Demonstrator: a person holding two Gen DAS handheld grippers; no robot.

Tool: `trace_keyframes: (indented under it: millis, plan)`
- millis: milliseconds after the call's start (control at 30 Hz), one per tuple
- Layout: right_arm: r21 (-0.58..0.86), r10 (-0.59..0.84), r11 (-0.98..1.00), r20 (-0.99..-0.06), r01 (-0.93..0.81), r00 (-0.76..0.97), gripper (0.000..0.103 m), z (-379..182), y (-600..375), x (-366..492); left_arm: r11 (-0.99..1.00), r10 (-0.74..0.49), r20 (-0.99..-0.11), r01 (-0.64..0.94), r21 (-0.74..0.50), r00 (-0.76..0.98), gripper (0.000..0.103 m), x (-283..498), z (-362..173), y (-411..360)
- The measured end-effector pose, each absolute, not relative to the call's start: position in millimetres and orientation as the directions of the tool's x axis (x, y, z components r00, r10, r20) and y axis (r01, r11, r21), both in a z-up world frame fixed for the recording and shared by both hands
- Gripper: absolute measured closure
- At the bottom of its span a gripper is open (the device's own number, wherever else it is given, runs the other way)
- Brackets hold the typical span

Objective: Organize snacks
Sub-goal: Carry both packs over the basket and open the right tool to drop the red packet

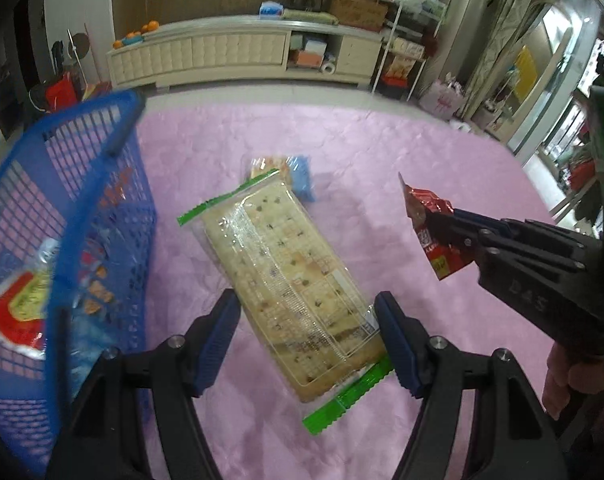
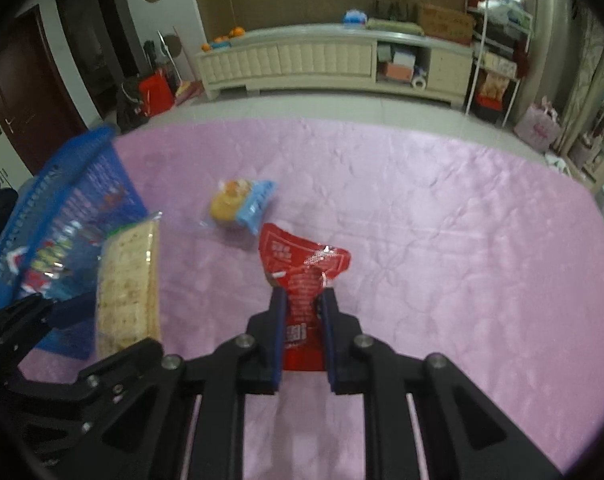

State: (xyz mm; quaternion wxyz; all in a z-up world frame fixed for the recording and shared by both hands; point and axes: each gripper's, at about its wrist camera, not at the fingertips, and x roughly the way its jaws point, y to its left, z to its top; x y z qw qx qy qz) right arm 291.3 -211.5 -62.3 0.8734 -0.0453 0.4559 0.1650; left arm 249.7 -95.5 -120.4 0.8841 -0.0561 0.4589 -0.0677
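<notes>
Blue-padded jaws of the left gripper (image 1: 307, 342) grip a cracker pack (image 1: 290, 280) beside the blue basket (image 1: 98, 184), which already holds snacks. Right gripper (image 2: 302, 312) is clenched on a red packet (image 2: 302, 268). One small snack (image 2: 242, 202) remains on the pink bench (image 2: 441, 240).

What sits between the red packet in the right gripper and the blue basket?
The cracker pack, held in the left gripper, hangs between the red packet and the blue basket; otherwise only bare pink cloth.
</notes>
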Motion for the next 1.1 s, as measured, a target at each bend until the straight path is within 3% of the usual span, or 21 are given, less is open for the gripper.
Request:
trace_keyframes:
  millis: [233, 500, 800, 1100]
  plan:
    - [0.048, 0.250, 0.944, -0.748, -0.326, 0.615, 0.083, 14, -211, 247, 0.980, -0.196, -0.732, 0.118, -0.158, 0.652, 0.036, 199, -60, -91]
    - [0.080, 0.300, 0.936, -0.692, -0.344, 0.656, 0.083, 62, -192, 221, 0.978, -0.202, -0.665, 0.106, -0.182, 0.720, 0.036, 170, -6, -59]
    - [0.100, 0.405, 0.880, -0.666, -0.464, 0.626, 0.083, 71, -119, 214, 0.986, -0.105, -0.642, -0.004, -0.167, 0.759, 0.036, 161, 14, 26]
    - [0.117, 0.450, 0.833, -0.712, -0.540, 0.539, 0.083, 36, -40, 230, 0.987, -0.025, -0.670, -0.087, -0.133, 0.742, 0.036, 163, -3, 98]
